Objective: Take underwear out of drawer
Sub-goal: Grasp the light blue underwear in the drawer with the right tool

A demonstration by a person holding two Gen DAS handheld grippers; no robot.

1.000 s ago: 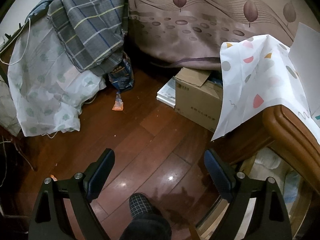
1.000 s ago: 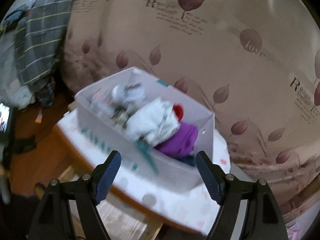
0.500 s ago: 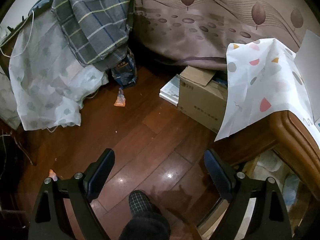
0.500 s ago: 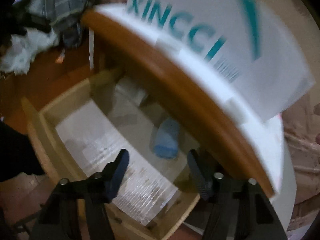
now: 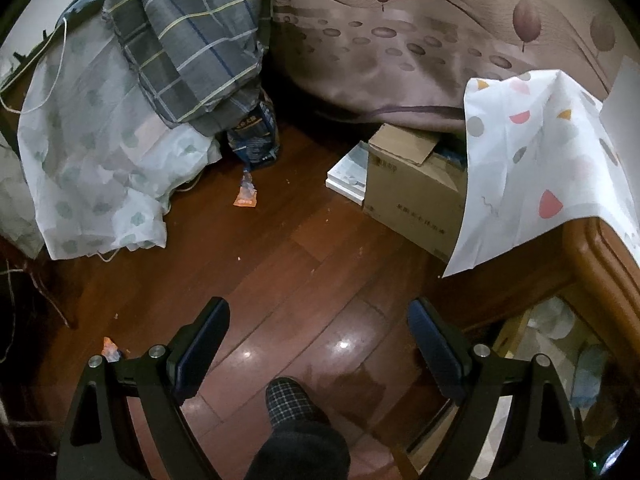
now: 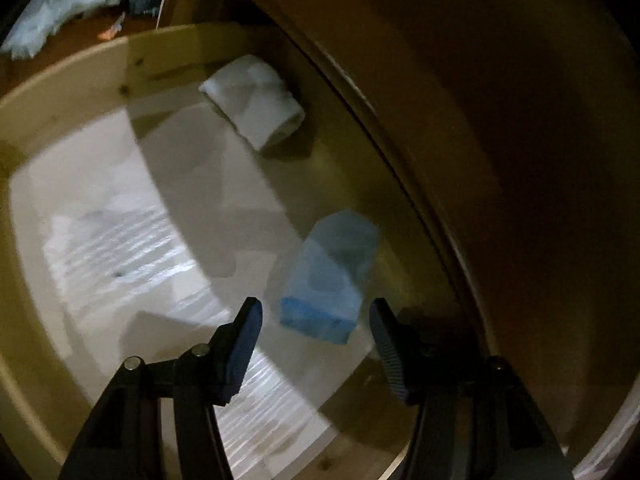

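In the right wrist view the open wooden drawer (image 6: pixel 60 80) fills the frame. A folded blue underwear (image 6: pixel 328 276) lies on its bottom near the cabinet front. A rolled white one (image 6: pixel 256 100) lies further back. My right gripper (image 6: pixel 316 312) is open and empty, hovering inside the drawer with the blue piece just ahead of and between its fingertips. My left gripper (image 5: pixel 318 320) is open and empty above the wooden floor. The drawer (image 5: pixel 560 344) shows at the lower right of the left wrist view.
The cabinet top (image 5: pixel 600 240) carries a white spotted cloth (image 5: pixel 532 168). A cardboard box (image 5: pixel 412 188) stands on the floor beside it. Bedding (image 5: pixel 100 152) is piled at the left. My slippered foot (image 5: pixel 292 400) is below the left gripper. White paper (image 6: pixel 120 248) lines the drawer.
My right gripper has swung down from the white box on the cabinet top into the open drawer and closed in on the blue underwear. The left gripper has barely moved.
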